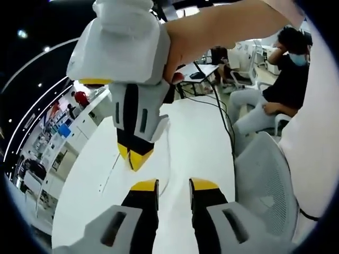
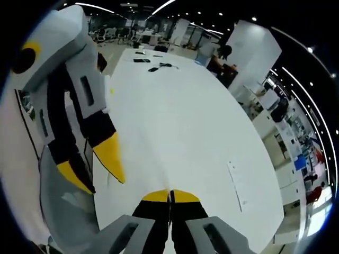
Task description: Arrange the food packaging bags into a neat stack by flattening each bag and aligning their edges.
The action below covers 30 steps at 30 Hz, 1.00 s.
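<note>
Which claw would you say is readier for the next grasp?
Probably left: the left claw is open over the white table, while the right claw is shut and must open first.

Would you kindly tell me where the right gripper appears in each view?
Left gripper view: the right gripper comes down from top centre, jaws shut.
Right gripper view: it rises at bottom centre, jaws shut.
Shared landmark: the white table beneath it.

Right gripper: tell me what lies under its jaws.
Under the right gripper, whose jaws are shut together with nothing between them, lies bare white table. Its own body covers the table edge nearest the camera.
</note>
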Each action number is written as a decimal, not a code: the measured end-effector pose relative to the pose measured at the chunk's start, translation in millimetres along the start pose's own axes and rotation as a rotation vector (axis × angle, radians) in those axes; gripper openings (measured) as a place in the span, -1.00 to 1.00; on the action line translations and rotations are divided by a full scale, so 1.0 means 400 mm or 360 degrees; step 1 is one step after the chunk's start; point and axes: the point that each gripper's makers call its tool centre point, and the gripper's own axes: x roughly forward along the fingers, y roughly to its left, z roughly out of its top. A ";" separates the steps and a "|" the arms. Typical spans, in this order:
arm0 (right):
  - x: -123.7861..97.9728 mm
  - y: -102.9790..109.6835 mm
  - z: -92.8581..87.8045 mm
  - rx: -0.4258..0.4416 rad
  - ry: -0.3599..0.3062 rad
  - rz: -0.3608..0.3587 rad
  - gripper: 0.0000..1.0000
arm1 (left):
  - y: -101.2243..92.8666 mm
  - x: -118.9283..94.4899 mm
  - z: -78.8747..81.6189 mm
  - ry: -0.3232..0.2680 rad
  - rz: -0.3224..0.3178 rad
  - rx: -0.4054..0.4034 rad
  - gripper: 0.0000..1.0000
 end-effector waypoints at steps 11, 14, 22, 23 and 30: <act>0.000 -0.050 0.004 -0.0050 -0.0010 -0.0027 -1.00 | 0.021 -0.035 -0.025 -0.0072 0.0123 -0.0198 -0.44; 0.001 -0.065 0.002 -0.0067 -0.0001 -0.0035 -1.00 | 0.026 -0.044 -0.048 -0.0079 0.0155 -0.0288 -0.38; 0.005 -0.096 0.014 -0.0134 0.0006 -0.0065 -1.00 | 0.028 -0.060 -0.090 -0.0088 0.0205 -0.0401 -0.29; 0.007 -0.101 0.015 -0.0151 0.0007 -0.0066 -1.00 | 0.030 -0.060 -0.101 -0.0088 0.0208 -0.0423 -0.29; 0.031 -0.142 0.013 -0.0202 0.0023 -0.0099 -1.00 | 0.013 -0.071 -0.127 -0.0091 0.0227 -0.0515 -0.27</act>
